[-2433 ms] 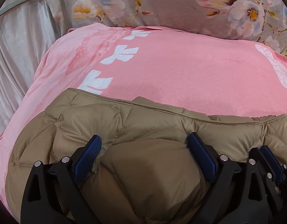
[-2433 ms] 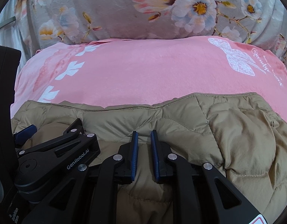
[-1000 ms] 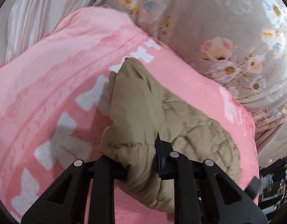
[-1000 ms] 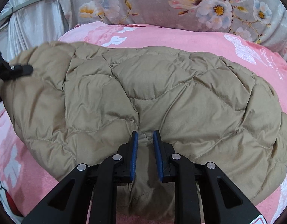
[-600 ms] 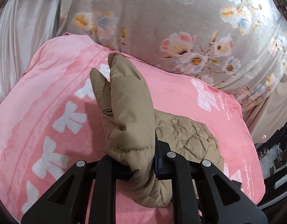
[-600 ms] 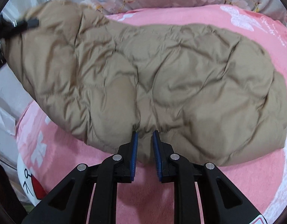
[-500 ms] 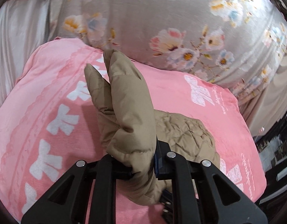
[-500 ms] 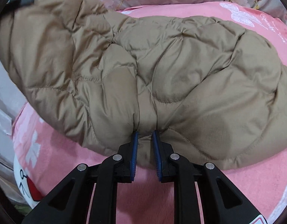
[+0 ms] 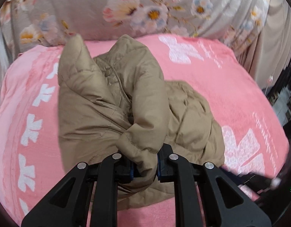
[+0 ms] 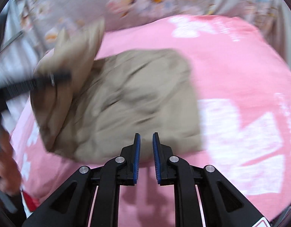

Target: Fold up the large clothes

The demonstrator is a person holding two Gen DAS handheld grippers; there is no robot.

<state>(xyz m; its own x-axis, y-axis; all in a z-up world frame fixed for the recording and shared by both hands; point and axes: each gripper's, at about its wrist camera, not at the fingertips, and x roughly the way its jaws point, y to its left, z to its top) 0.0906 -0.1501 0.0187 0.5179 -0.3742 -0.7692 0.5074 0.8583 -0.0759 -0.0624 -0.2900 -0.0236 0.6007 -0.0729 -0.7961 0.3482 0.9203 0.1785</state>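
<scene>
Swung over from a flat spread into a bunched heap on the pink blanket (image 9: 211, 79), jacket (image 9: 111, 102) pinched at its hem in left gripper (image 9: 144, 168) to carry the fold across, right gripper (image 10: 145, 158) just narrowed, empty and clear of it.

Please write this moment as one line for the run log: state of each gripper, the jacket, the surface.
left gripper: shut on tan puffer jacket, corner lifted | right gripper: jaws just closing, nothing between, off jacket | jacket: bunched on pink blanket | fold: unfinished
</scene>
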